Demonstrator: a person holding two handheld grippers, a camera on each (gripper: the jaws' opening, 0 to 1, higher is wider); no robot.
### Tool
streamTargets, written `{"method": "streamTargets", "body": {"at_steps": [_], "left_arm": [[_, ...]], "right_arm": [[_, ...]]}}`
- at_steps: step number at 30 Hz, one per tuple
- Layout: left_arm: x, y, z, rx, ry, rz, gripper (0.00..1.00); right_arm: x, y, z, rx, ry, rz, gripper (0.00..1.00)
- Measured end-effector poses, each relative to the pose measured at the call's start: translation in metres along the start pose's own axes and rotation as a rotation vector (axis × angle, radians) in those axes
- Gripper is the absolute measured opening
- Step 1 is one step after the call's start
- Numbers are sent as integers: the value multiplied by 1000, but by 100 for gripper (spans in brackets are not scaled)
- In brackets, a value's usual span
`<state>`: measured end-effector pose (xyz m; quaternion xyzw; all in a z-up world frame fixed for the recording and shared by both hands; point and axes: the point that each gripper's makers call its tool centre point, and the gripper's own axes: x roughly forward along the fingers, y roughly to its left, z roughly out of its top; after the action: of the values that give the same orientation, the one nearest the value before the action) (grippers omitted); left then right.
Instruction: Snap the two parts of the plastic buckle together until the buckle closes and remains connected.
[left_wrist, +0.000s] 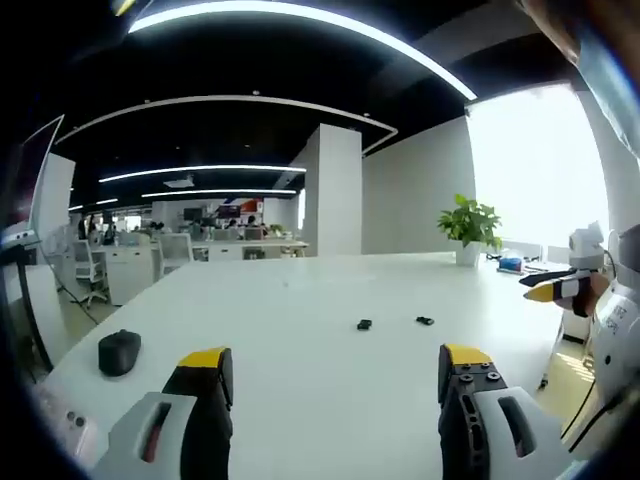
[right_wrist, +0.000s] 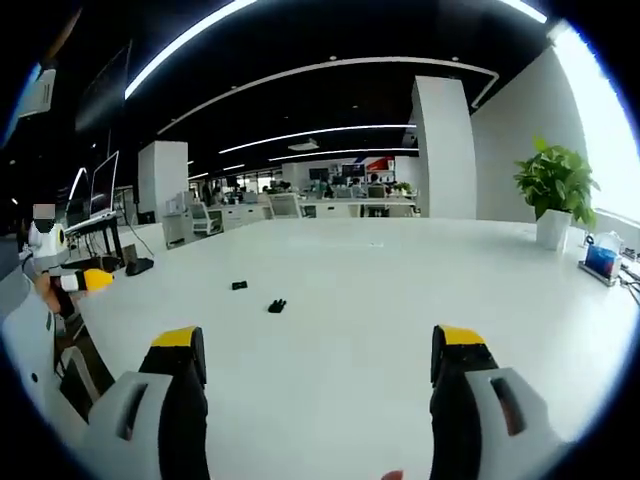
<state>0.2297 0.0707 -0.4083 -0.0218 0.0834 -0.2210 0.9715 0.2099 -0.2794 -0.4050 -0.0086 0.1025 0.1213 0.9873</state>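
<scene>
Nothing of the task looks done: the two buckle parts lie loose and apart on the white worktop (left_wrist: 300, 330), neither one held. In the left gripper view the left tool (left_wrist: 335, 365) stands with its yellow-tipped jaws wide apart and nothing between them; well ahead of it, slightly toward its right jaw, lie the nearer buckle part (left_wrist: 364, 324) and, a little further right, the other buckle part (left_wrist: 425, 321). In the right gripper view the right tool (right_wrist: 320, 350) is likewise spread wide and empty, and the same two pieces sit ahead and off toward its left jaw, at (right_wrist: 277, 306) and (right_wrist: 239, 286). Still to do, as I judge it: reach in, take one part in each tool, line them up and press until they latch. The parts are too small and dark to tell which is the pronged half or which way either faces. A black computer mouse (left_wrist: 119, 352) rests left of the left tool, and a potted plant (left_wrist: 469, 227) stands far ahead to the right
</scene>
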Motion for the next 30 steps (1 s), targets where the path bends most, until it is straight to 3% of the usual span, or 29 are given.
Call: {"method": "streamTargets", "body": {"at_steps": [13,30], "left_arm": [[4,0,-2,-1,10,-11,85],[4,0,-7,-15,16,-25,85]], "right_arm": [[10,15,-2,-8,9,49,92],[40,36,2,-19,4,143,92]]}}
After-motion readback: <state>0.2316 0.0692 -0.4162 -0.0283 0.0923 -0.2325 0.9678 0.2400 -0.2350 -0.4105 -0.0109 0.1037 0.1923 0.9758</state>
